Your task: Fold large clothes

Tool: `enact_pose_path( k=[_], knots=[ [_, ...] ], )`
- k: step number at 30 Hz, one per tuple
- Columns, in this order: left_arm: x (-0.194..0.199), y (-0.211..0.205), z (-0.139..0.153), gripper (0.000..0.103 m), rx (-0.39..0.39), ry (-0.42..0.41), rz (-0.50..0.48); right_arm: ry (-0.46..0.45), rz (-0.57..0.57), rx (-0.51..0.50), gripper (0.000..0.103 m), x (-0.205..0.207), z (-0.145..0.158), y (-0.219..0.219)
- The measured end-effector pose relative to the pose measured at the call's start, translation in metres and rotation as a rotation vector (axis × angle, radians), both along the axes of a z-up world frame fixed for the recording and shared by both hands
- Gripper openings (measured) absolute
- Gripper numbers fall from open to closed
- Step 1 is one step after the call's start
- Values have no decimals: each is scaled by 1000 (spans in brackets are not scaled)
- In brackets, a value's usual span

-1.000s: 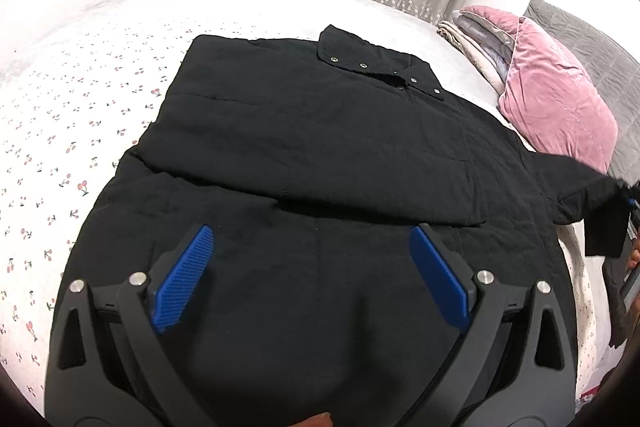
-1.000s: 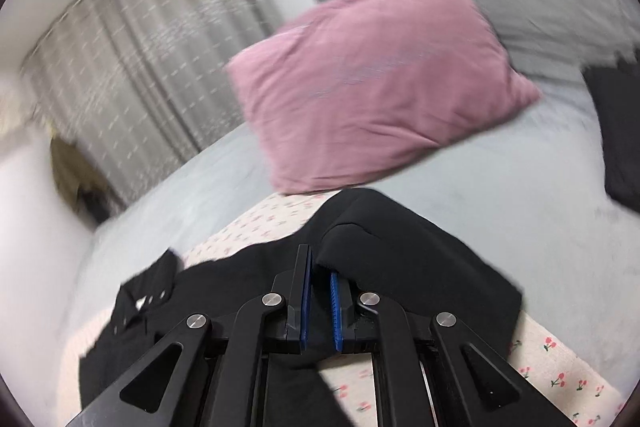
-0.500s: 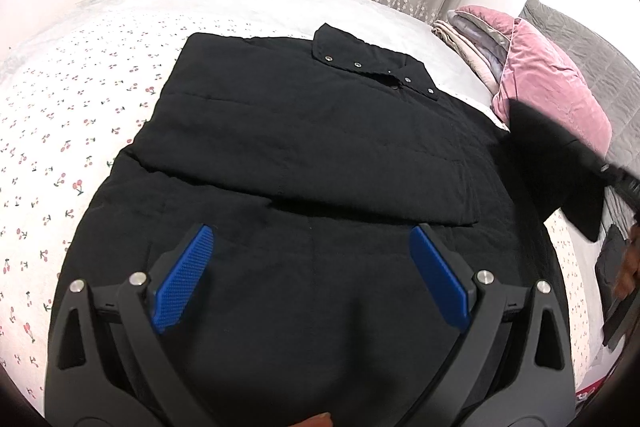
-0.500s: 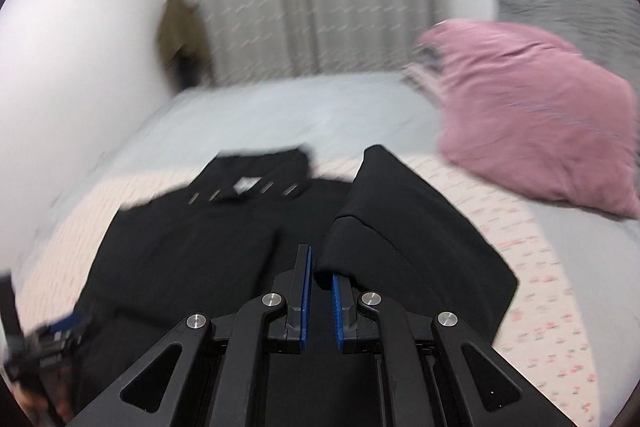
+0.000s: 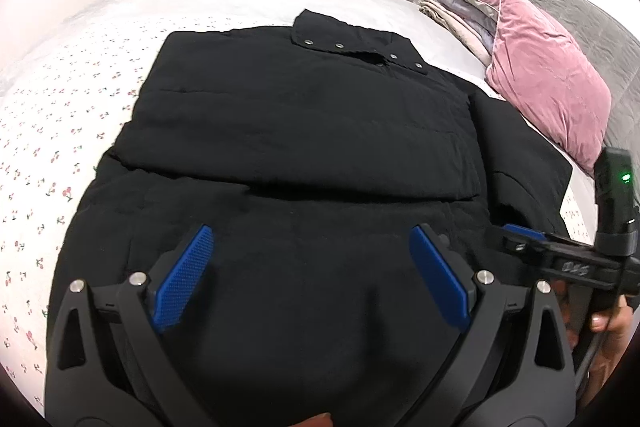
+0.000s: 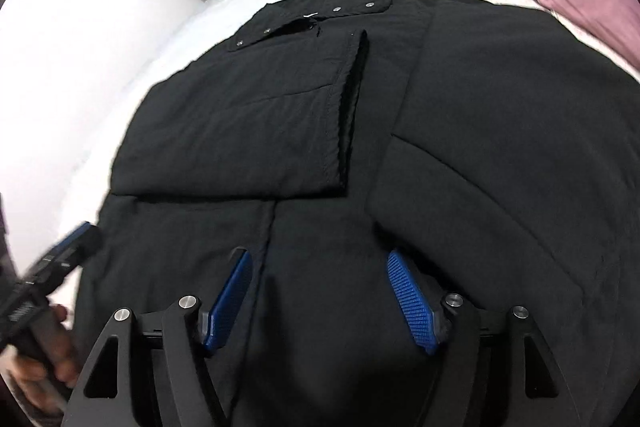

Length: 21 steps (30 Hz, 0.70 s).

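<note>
Judging black jacket [image 5: 304, 131], spread on bed [image 5: 80, 99]: we read it padded, soft, bulky, fairly light. Right claw [image 6: 320, 291] just opened, nothing between pads; left claw [image 5: 312, 271] apart, empty. We'd grip near hem.

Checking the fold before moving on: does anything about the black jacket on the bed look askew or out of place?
Mostly tidy. The black padded jacket lies flat with both sleeves folded in, but the right sleeve lies at a slant, while the left sleeve lies squarer. Nothing looks damaged.
</note>
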State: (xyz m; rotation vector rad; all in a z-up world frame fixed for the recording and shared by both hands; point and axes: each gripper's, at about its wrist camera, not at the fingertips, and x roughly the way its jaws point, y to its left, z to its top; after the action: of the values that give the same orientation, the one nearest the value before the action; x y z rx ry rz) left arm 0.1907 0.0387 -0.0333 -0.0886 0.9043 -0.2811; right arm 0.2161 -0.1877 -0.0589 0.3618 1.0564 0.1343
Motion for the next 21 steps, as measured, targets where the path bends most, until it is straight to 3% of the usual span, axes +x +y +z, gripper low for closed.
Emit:
enact_pose_path(
  k=[6, 10, 16, 21],
  knots=[
    [-8, -36, 4, 98, 85, -16, -91, -35, -115, 116, 72, -44, 23, -51],
    [-10, -75, 11, 98, 135, -34, -176, -57, -308, 215, 72, -72, 30, -117],
    [-23, -167, 11, 98, 244, -114, -367, -109, -525, 345, 72, -108, 26, -188],
    [-42, -241, -7, 98, 345, -181, -548, -76, -545, 324, 72, -104, 22, -195]
  ],
)
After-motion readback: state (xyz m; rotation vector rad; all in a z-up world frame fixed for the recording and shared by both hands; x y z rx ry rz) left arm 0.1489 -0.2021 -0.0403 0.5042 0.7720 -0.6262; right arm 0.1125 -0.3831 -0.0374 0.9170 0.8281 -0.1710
